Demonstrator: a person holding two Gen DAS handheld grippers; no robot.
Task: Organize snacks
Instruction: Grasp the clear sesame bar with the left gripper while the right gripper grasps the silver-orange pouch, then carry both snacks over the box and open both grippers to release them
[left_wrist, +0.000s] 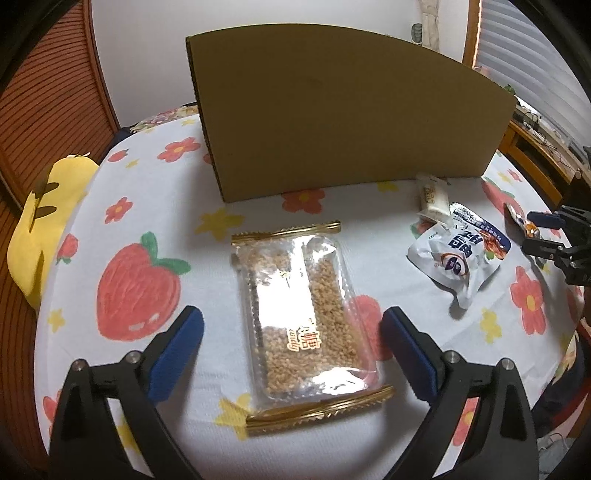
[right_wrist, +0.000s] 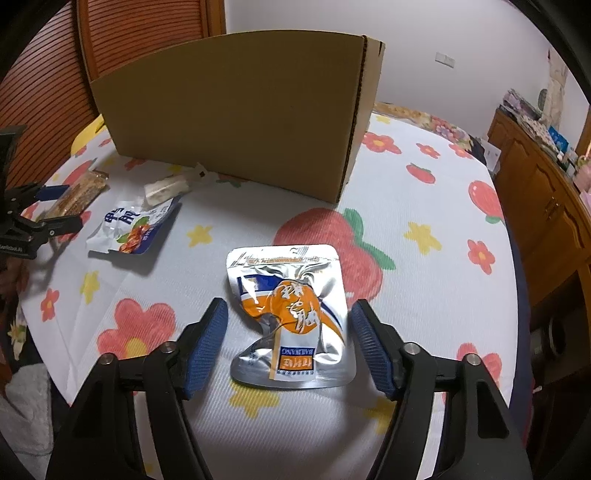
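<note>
Blue-padded fingers (left_wrist: 404, 350) parted, strawberry-print cloth (left_wrist: 155, 206), white wall (left_wrist: 147, 55)

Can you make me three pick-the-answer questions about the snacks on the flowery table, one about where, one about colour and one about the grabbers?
1. Where is the cardboard box?
A. behind the snacks
B. on the floor
C. on top of a snack

2. What colours are on the silver pouch in front of the right gripper?
A. pink and green
B. orange and blue
C. black and yellow

3. What is the left gripper doing with the clear packet of crispy bars?
A. squeezing it
B. lifting it
C. standing open around it

Answers:
1 A, the box stands on the tablecloth past every snack.
2 B, its print is orange and blue.
3 C, both blue pads are clear of the packet, which lies flat.
</note>
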